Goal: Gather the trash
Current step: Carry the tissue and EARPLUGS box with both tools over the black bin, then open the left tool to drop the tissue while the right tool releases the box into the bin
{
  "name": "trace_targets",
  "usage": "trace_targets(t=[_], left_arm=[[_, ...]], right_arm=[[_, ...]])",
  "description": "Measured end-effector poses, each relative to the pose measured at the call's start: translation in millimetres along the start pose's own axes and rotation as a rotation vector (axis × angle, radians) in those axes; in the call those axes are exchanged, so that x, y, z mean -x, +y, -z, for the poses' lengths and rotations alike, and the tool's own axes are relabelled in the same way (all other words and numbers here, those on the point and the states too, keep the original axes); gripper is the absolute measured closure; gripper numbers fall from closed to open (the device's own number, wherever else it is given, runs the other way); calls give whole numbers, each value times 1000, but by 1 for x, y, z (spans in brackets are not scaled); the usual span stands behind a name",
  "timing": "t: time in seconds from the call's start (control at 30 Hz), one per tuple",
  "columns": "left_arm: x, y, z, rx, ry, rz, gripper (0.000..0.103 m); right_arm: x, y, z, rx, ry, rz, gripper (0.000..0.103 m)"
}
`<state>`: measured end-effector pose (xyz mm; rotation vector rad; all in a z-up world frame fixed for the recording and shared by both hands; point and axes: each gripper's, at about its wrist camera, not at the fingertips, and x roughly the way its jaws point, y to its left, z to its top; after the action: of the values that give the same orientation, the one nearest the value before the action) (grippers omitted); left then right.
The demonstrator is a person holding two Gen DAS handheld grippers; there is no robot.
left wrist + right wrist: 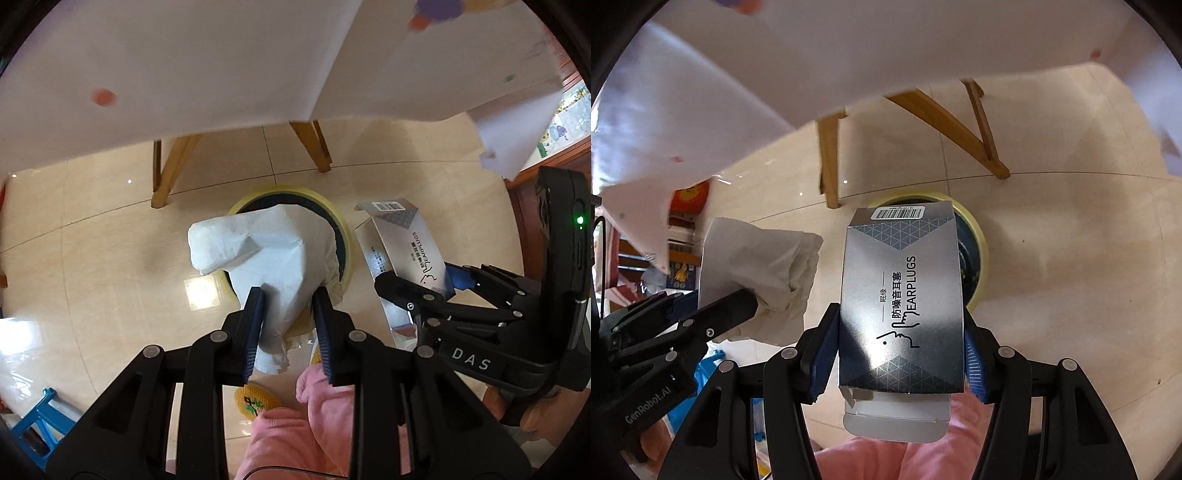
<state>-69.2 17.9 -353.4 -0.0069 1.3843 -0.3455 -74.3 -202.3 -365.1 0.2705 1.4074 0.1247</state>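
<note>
My left gripper [290, 301] is shut on a crumpled white tissue [269, 254], held over a round bin with a yellow rim [345, 236] on the floor. The right gripper [901, 325] is shut on a silver earplugs box [901, 291], hanging above the same yellow-rimmed bin [979, 240], whose dark opening is mostly hidden by the box. In the left wrist view the earplugs box [402, 240] and the right gripper [413, 291] show just right of the bin. The tissue [761, 269] and the left gripper [753, 306] appear at the left of the right wrist view.
A white tablecloth [184, 66] hangs overhead with wooden table legs [166, 173] behind the bin on the beige tiled floor [1071, 240]. Pink clothing [295, 424] and a yellow slipper [255, 402] are below. A blue stool [40, 410] stands lower left; shelves with clutter [683, 221] at left.
</note>
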Motion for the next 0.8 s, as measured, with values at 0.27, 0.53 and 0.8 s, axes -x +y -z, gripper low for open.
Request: trace_targets(t=[0.27,0.53,0.8], left_arm=[[-69,-6,-22,-4,10,-8,78],[-109,-6,-28,-1,29,-47,69],[-108,4,-21,-2,6,-104,28]], right_arm=[[-56,-33,-12,-30,19,18,44],[-98,-54,-27,-14,54,22,44],[-125,-43,-38,21,76,1,43]])
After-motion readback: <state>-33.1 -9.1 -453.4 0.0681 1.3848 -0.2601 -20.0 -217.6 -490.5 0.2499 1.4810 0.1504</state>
